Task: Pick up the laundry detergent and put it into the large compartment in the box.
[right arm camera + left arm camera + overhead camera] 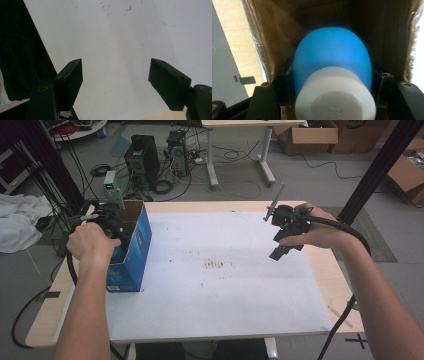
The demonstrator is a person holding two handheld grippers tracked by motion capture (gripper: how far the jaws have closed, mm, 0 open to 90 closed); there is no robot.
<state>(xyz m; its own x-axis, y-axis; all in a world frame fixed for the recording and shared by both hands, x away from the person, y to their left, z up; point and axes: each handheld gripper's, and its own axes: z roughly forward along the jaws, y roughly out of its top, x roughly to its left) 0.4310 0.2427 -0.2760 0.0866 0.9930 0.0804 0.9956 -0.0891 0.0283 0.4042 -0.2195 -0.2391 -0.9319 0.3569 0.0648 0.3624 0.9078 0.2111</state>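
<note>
White worktop [220, 290] | left gripper [332, 75] pinches blue, white-capped object [332, 57] inside blue cardboard box [131, 251] at left | right gripper [116, 82] spread above bare worktop, right side.

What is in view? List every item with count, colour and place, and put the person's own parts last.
blue and white object: one, blue body with white end, clamped in the left tongs inside the box
cardboard box: one, blue outside, brown inside, open top, left part of the table
table: one, white sheet on a pale wood top, small dark marks near the middle
computer towers: two, dark, on the floor behind
cardboard cartons: several, brown, floor at far right
white cloth: one, far left
left tongs: black, in the box
right tongs: black, open, above the sheet
</note>
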